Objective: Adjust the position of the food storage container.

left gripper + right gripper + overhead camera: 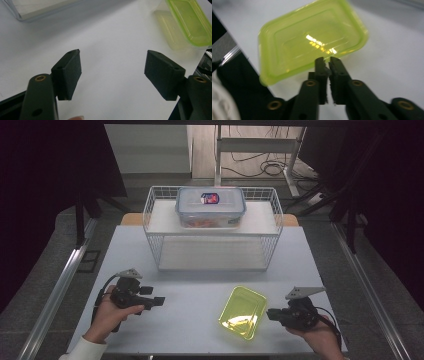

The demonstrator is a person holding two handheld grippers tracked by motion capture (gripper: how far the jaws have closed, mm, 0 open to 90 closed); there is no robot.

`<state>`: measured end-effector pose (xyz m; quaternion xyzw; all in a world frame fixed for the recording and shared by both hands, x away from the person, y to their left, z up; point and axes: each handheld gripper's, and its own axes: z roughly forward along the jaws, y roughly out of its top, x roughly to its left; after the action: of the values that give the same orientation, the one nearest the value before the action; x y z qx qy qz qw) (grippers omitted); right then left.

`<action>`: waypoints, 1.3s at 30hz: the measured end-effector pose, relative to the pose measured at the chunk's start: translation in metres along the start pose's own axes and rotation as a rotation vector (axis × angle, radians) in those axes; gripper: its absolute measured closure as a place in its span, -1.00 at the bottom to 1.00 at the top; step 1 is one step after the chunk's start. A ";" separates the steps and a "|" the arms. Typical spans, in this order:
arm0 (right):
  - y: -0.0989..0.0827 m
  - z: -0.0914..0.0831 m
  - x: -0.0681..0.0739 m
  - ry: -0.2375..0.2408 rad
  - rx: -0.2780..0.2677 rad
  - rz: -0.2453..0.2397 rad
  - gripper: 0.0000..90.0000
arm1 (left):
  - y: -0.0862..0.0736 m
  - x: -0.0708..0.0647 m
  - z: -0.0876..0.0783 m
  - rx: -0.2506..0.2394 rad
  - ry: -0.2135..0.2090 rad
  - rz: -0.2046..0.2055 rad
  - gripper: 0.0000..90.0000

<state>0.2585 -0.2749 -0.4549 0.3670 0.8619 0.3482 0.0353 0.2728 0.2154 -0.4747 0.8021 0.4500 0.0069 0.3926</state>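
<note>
The yellow-green lid [243, 312] lay flat on the tabletop [200, 320], near side, right of centre, just left of the right gripper [326, 60]. It appeared to be thin, light, somewhat flexible plastic with a glossy, probably slippery surface; the raised rim was the likeliest hold. The right gripper's jaws stood almost closed and empty at the lid's edge; contact could not be confirmed. The left gripper [112, 72] sat wide open, empty, well apart. The clear container [210, 207] on the far wire rack [155, 227] had indistinct contents.
</note>
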 end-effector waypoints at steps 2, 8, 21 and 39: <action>-0.006 0.001 0.006 0.014 0.022 -0.029 0.97 | 0.000 0.000 0.000 -0.001 0.000 -0.001 -0.35; -0.019 0.014 0.020 0.039 0.116 -0.099 0.98 | 0.000 0.002 0.000 0.000 0.003 -0.001 -0.35; -0.020 0.044 0.048 0.089 0.222 -0.192 0.98 | 0.001 0.001 0.004 0.004 0.006 0.000 -0.36; -0.002 0.068 0.067 0.062 0.178 -0.222 0.98 | 0.000 0.001 0.000 -0.016 -0.003 0.003 -0.37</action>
<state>0.2299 -0.1929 -0.4943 0.2600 0.9254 0.2755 0.0143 0.2735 0.2158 -0.4750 0.7995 0.4483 0.0097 0.3997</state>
